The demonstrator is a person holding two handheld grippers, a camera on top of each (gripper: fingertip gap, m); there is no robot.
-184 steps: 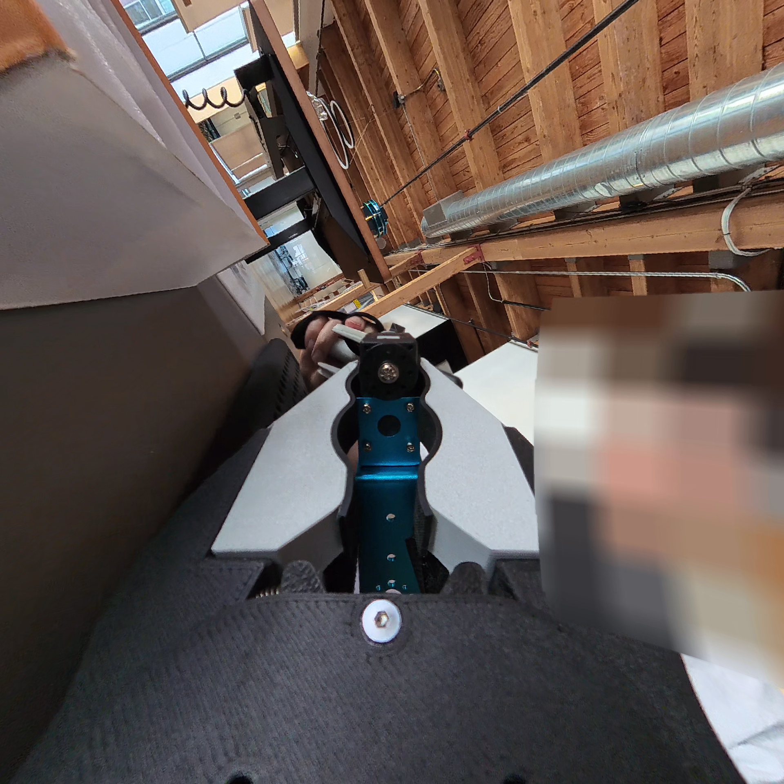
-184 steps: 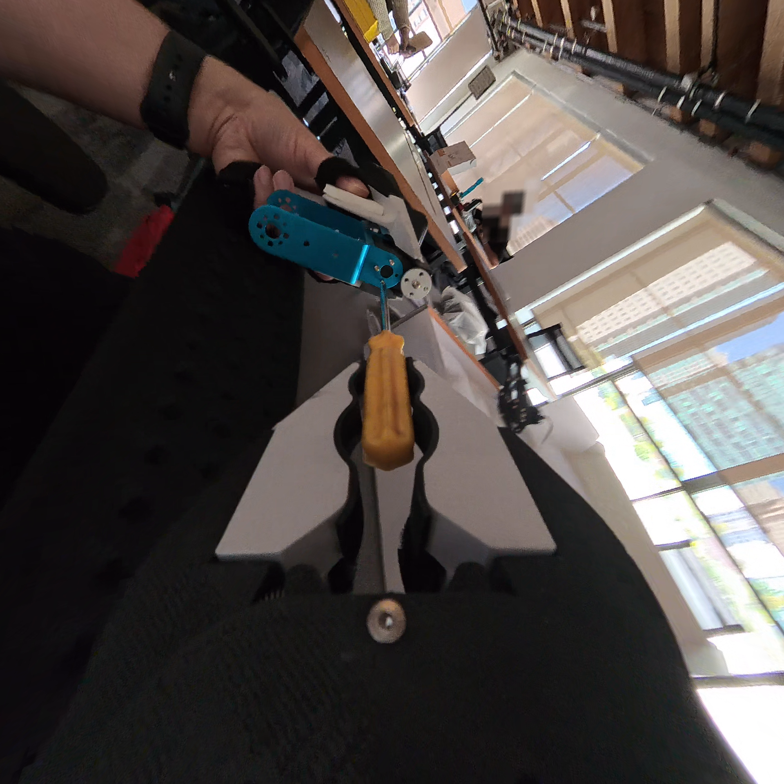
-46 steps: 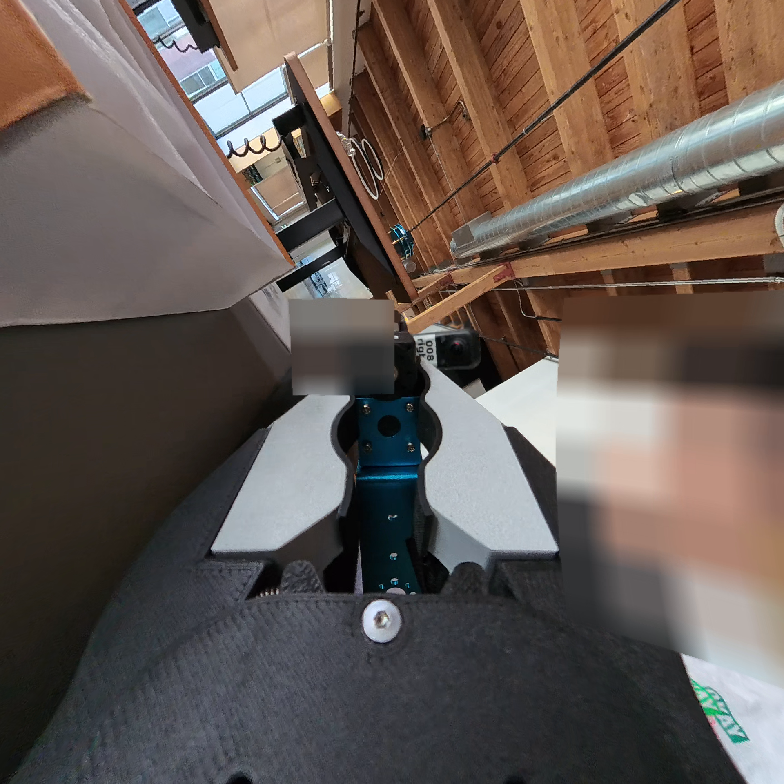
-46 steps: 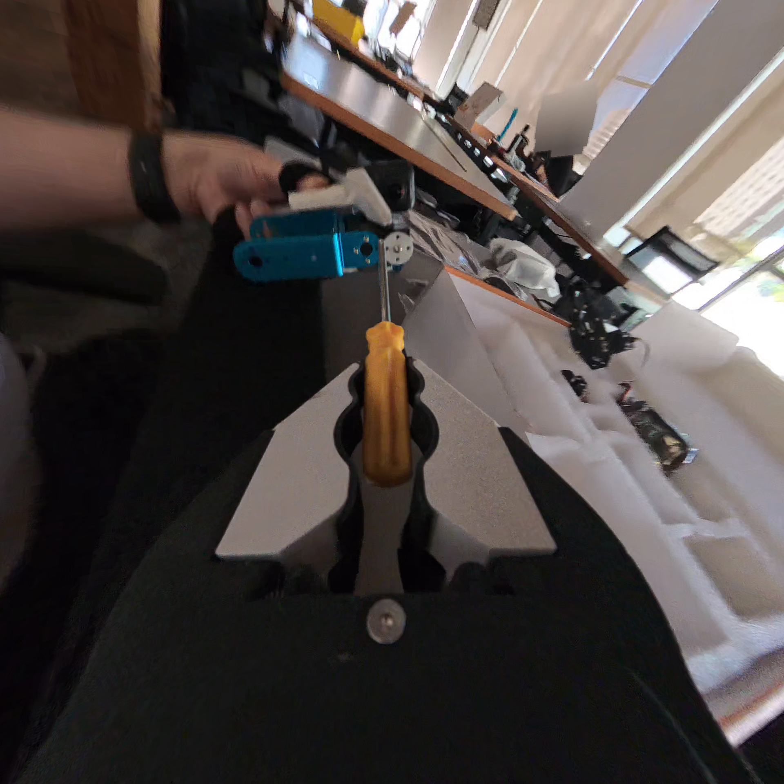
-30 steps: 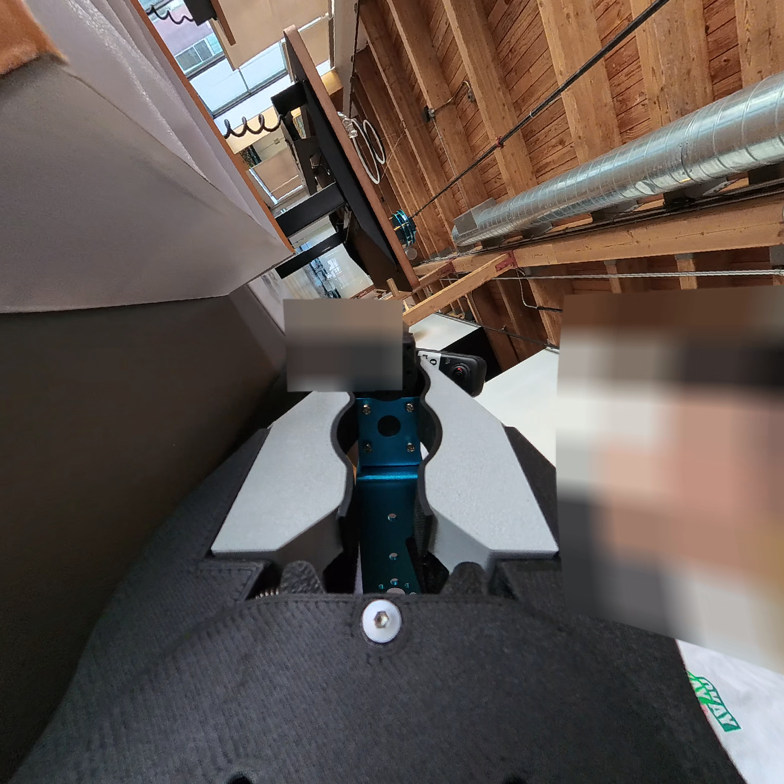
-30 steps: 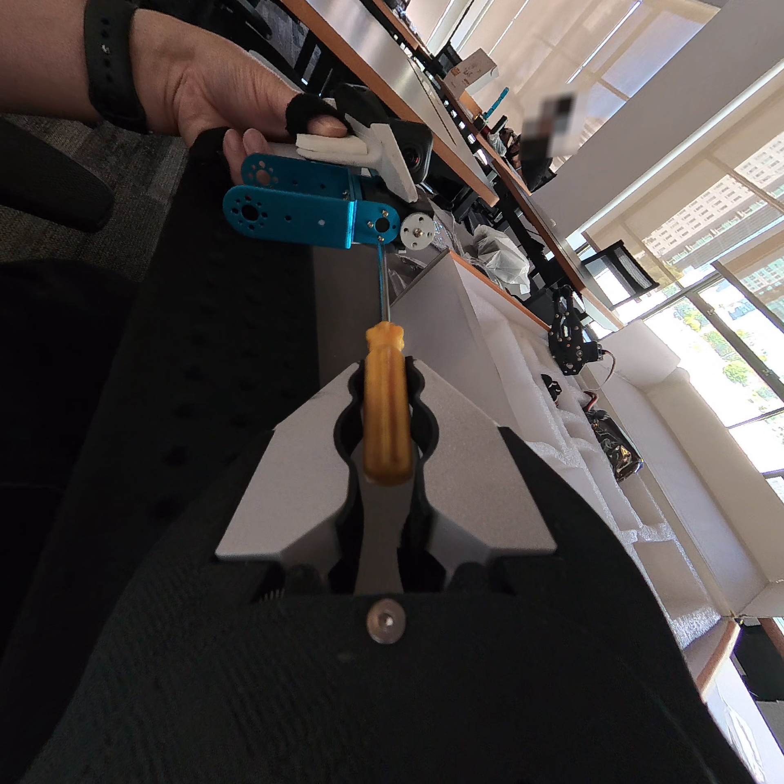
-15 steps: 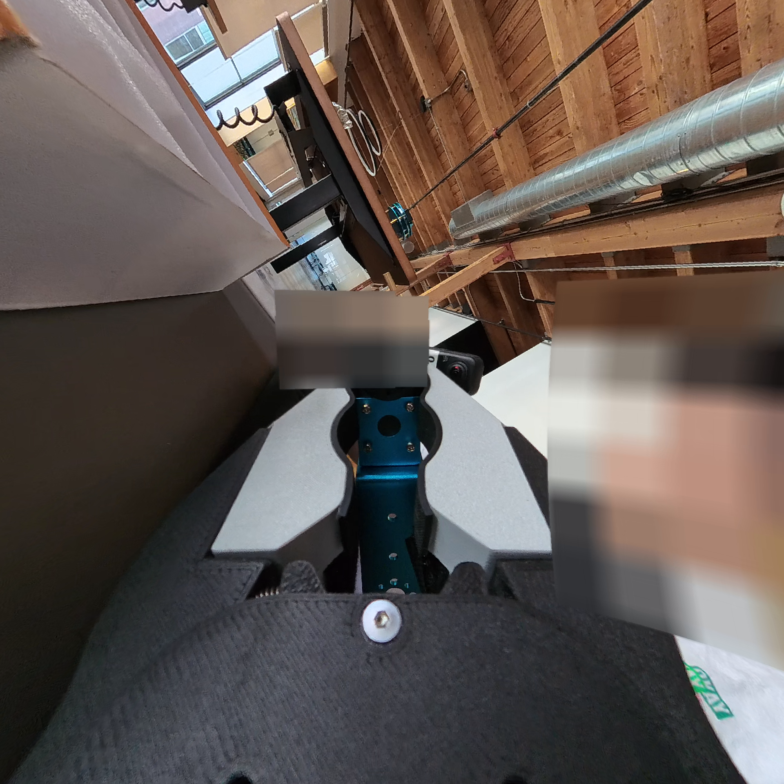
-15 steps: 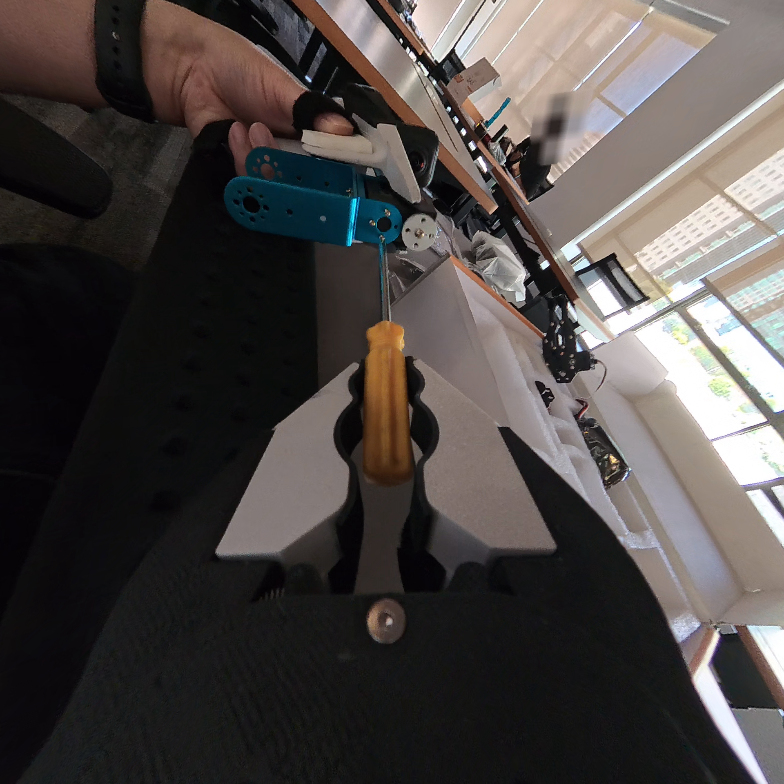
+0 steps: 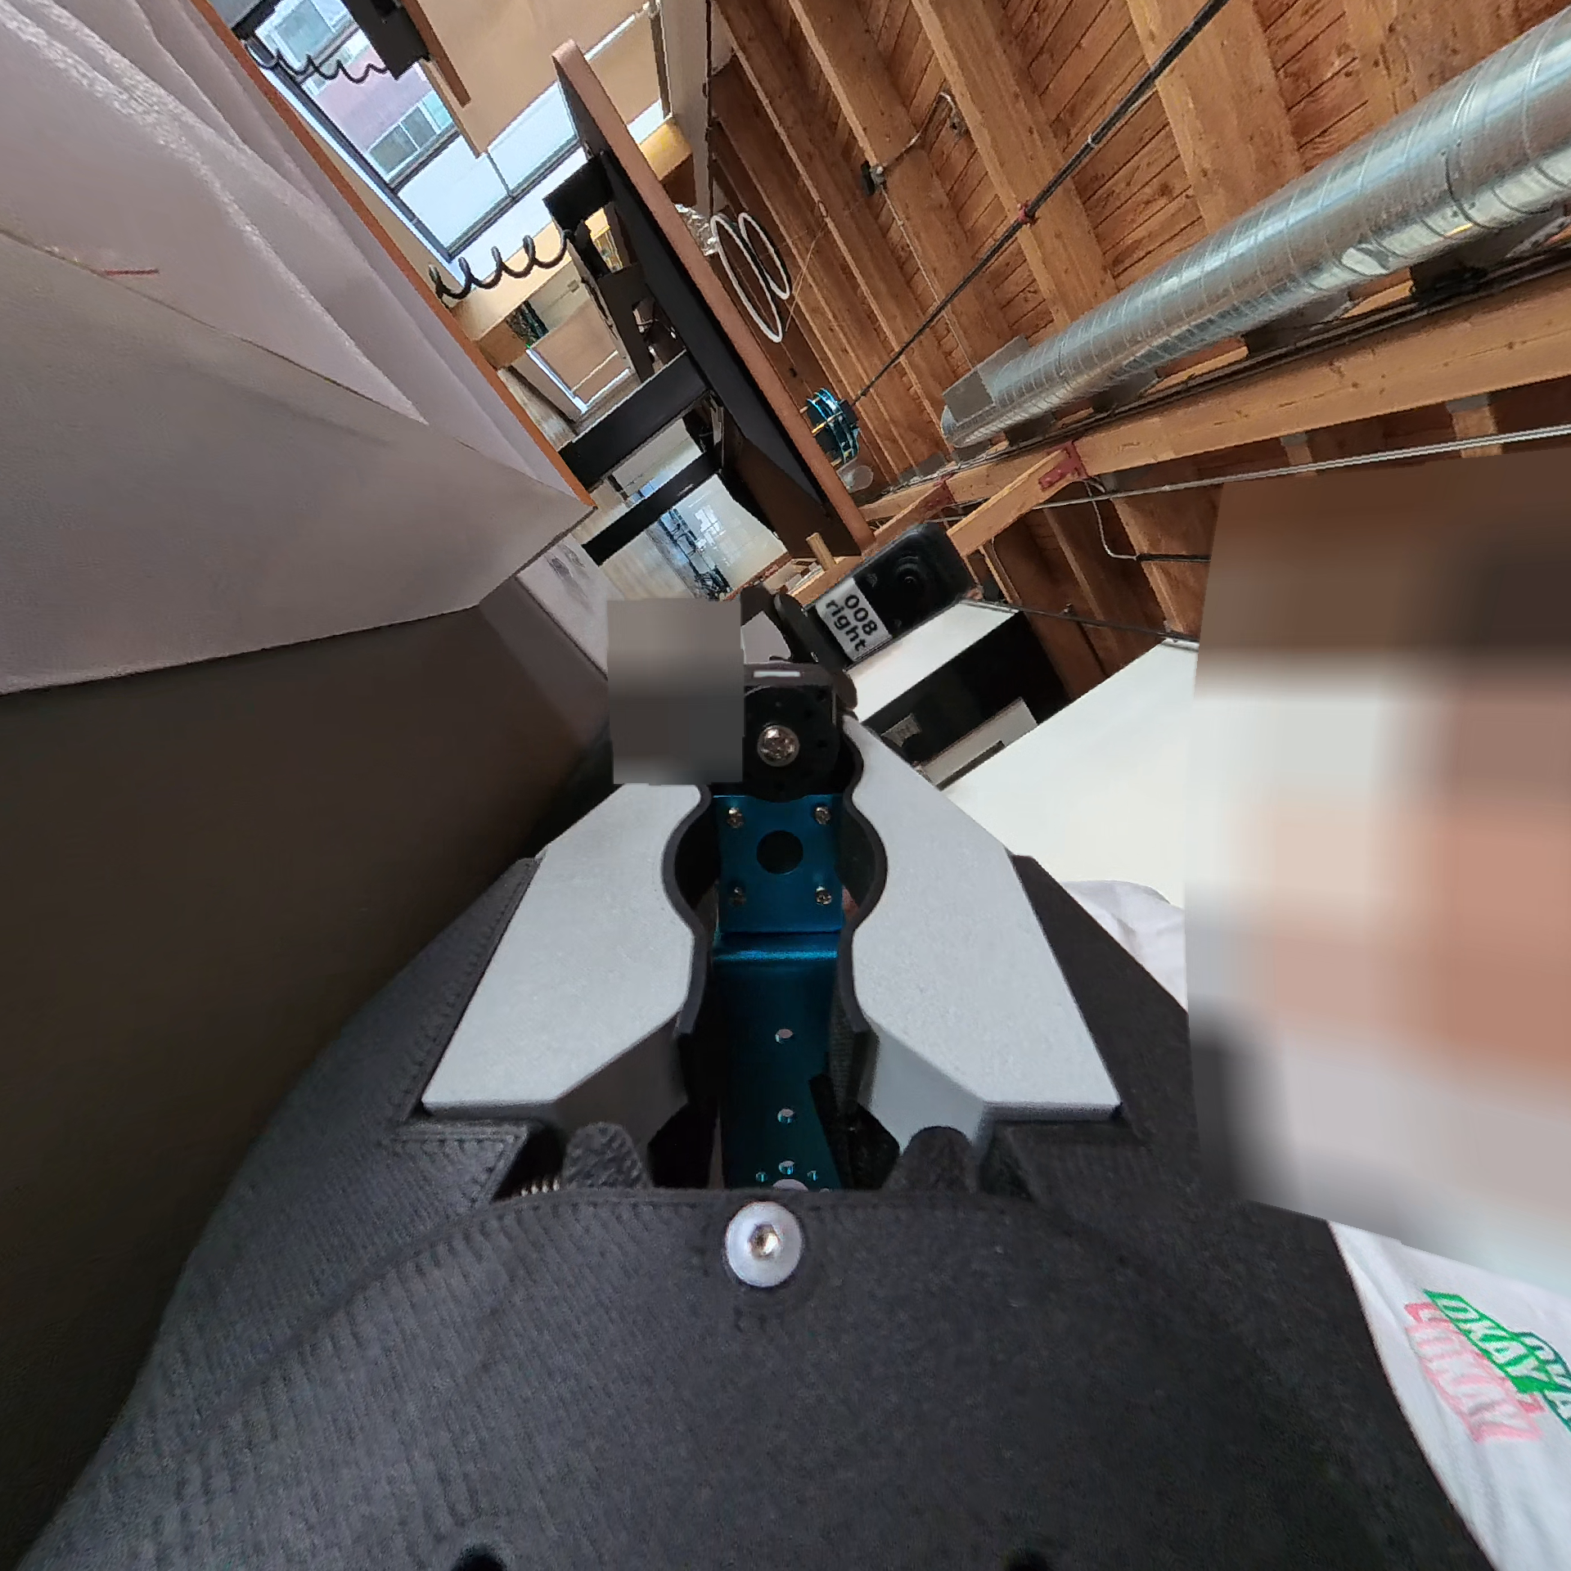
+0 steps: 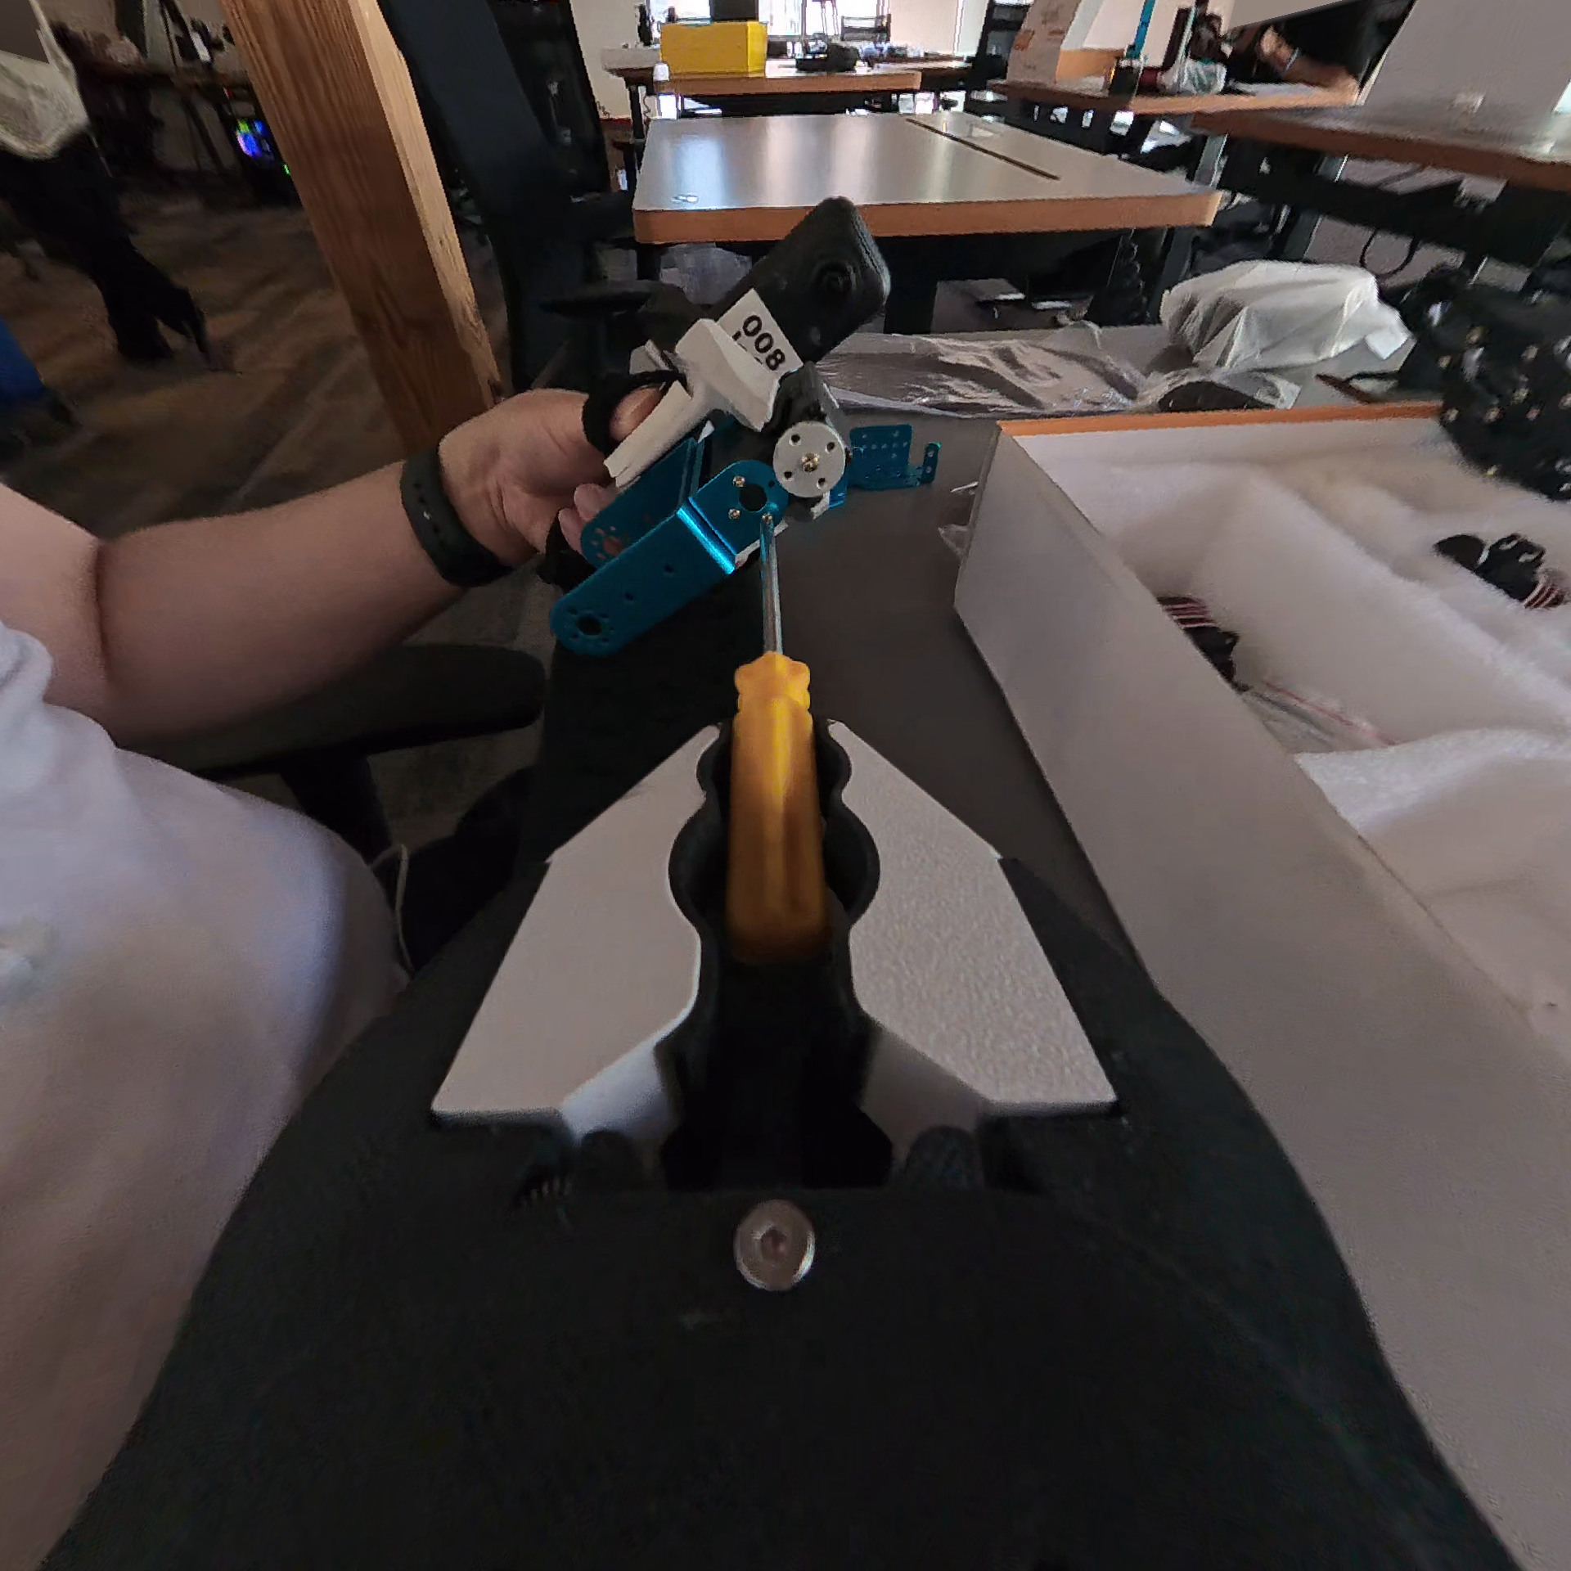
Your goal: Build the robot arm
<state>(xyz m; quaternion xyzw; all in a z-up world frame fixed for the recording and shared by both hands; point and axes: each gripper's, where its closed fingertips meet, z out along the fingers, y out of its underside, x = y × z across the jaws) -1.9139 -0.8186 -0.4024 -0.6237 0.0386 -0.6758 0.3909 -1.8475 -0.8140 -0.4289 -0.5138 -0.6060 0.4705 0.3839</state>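
My left gripper (image 9: 775, 837) is shut on a blue metal bracket (image 9: 775, 961) with a black servo (image 9: 791, 748) at its far end, and it points up toward the ceiling. In the right wrist view the same bracket (image 10: 663, 552) shows with a silver round horn (image 10: 809, 463) on the servo, held in a person's hand (image 10: 510, 476). My right gripper (image 10: 774, 816) is shut on a yellow-handled screwdriver (image 10: 772, 816). The screwdriver's shaft (image 10: 769, 586) reaches up to the bracket, and its tip touches the bracket's side near the horn.
A white box (image 10: 1190, 680) lined with white foam stands at the right and holds dark parts (image 10: 1505, 565). A second blue bracket (image 10: 893, 459) lies on the dark table (image 10: 884, 663). A wooden post (image 10: 357, 212), desks (image 10: 893, 170) and a chair armrest (image 10: 374, 697) stand behind and to the left. My right fingertips sit around 8 centimeters from my left ones.
My right gripper has rolled level, so the room now looks upright. The bracket has tilted, its free end now pointing down to the left. The screwdriver tip stays on the bracket.
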